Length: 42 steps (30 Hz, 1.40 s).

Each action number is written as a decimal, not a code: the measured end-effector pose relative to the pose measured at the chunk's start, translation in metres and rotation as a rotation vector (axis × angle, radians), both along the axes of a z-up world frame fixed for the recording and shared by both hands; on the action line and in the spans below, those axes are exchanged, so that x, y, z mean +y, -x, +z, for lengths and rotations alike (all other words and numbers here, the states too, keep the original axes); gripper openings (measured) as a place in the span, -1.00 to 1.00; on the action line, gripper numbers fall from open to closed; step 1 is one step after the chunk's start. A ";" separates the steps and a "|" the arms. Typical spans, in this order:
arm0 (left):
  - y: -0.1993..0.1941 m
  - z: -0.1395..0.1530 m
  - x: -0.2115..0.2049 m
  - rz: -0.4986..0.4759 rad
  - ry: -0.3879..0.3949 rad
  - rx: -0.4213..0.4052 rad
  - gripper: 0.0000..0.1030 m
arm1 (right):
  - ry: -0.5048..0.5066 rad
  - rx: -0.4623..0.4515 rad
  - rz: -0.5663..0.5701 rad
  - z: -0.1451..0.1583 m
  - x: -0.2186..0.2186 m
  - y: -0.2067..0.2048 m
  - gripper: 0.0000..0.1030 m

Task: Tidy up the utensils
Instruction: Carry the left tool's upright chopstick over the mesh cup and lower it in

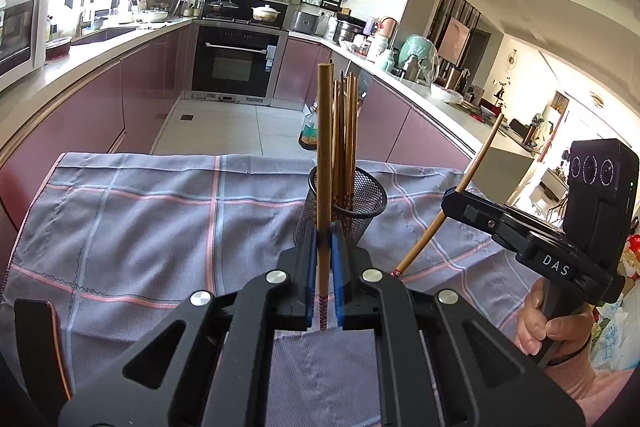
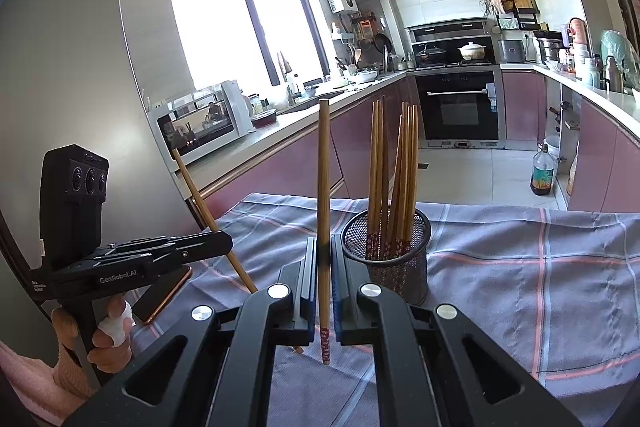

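Observation:
A black mesh cup (image 1: 352, 205) stands on a checked grey cloth (image 1: 160, 211) and holds several brown chopsticks (image 1: 346, 131). My left gripper (image 1: 325, 239) is shut on one chopstick (image 1: 325, 147), held upright just in front of the cup. My right gripper (image 2: 325, 255) is shut on another chopstick (image 2: 324, 187), upright, left of the cup (image 2: 392, 251). In the left wrist view the right gripper (image 1: 452, 197) shows at the right with its chopstick (image 1: 460, 195) tilted. In the right wrist view the left gripper (image 2: 224, 241) shows at the left with its chopstick (image 2: 212, 215).
A phone (image 2: 164, 297) lies on the cloth's left edge. Pink kitchen cabinets (image 1: 100, 99) and counters run along both sides, with an oven (image 1: 236, 63) at the back. A bottle (image 2: 542, 173) stands on the tiled floor beyond the table.

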<state>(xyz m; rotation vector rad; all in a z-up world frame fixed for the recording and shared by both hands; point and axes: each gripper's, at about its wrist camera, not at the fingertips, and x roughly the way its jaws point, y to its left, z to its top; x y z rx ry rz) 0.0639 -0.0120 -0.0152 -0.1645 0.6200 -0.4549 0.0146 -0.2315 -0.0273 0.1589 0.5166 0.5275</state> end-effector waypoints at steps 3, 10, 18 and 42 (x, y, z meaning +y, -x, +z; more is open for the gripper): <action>0.000 0.000 0.000 0.002 0.000 -0.003 -0.85 | -0.002 -0.003 -0.003 0.001 -0.001 0.000 -0.90; 0.000 0.002 -0.002 0.000 -0.004 -0.015 -0.85 | 0.000 -0.016 -0.004 0.005 -0.002 0.002 -0.90; 0.000 0.005 -0.003 -0.006 -0.003 -0.031 -0.85 | 0.002 -0.029 -0.005 0.008 -0.002 0.001 -0.90; -0.005 0.018 -0.012 -0.026 -0.007 -0.060 -0.85 | -0.001 -0.063 -0.018 0.019 -0.007 -0.006 -0.90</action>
